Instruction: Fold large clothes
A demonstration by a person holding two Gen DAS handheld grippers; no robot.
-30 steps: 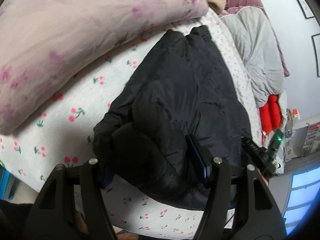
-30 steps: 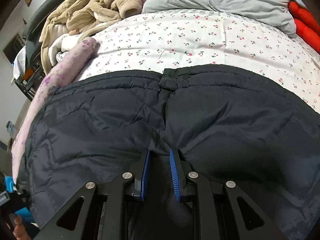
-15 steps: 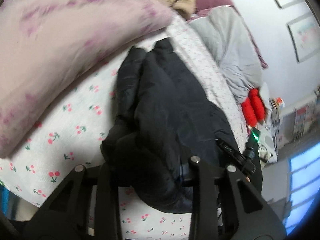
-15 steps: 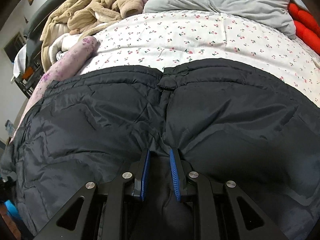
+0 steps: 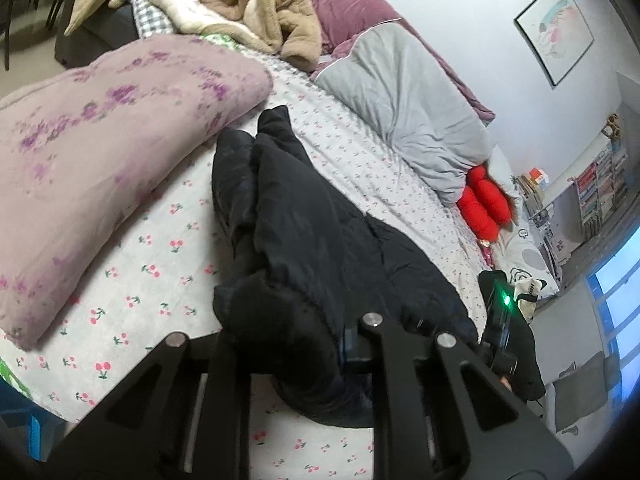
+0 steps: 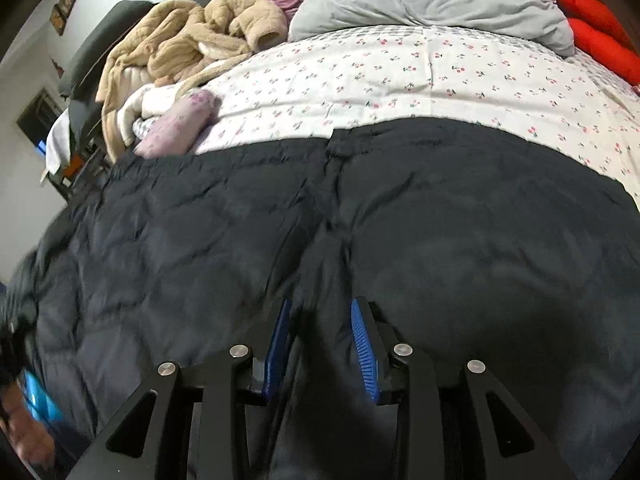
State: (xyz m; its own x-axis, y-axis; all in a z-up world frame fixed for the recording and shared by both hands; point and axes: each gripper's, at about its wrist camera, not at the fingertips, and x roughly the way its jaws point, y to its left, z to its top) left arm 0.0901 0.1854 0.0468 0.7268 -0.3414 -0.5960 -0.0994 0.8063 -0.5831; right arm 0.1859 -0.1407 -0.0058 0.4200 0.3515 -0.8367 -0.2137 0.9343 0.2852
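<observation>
A large black puffer jacket point(image 5: 304, 232) lies along the near edge of a bed with a cherry-print sheet point(image 5: 160, 248). My left gripper point(image 5: 288, 344) is shut on a bunched end of the jacket and holds it raised, so the cloth hides the fingertips. In the right wrist view the jacket point(image 6: 440, 220) spreads wide across the bed. My right gripper point(image 6: 320, 320) is shut on a fold of the jacket's near edge, blue pads point(image 6: 362, 344) on either side of the cloth. The right gripper body with a green light point(image 5: 502, 320) shows in the left wrist view.
A purple floral quilt point(image 5: 100, 152) lies folded left of the jacket. A grey duvet point(image 5: 412, 112), red cushions point(image 5: 484, 204) and a tan fleece garment point(image 5: 248, 12) sit at the bed's far side. Bookshelves point(image 5: 596, 192) stand by the wall.
My left gripper closed on the jacket's end and lifted it toward the right, bunching the jacket narrower. The right gripper kept its hold on the near edge.
</observation>
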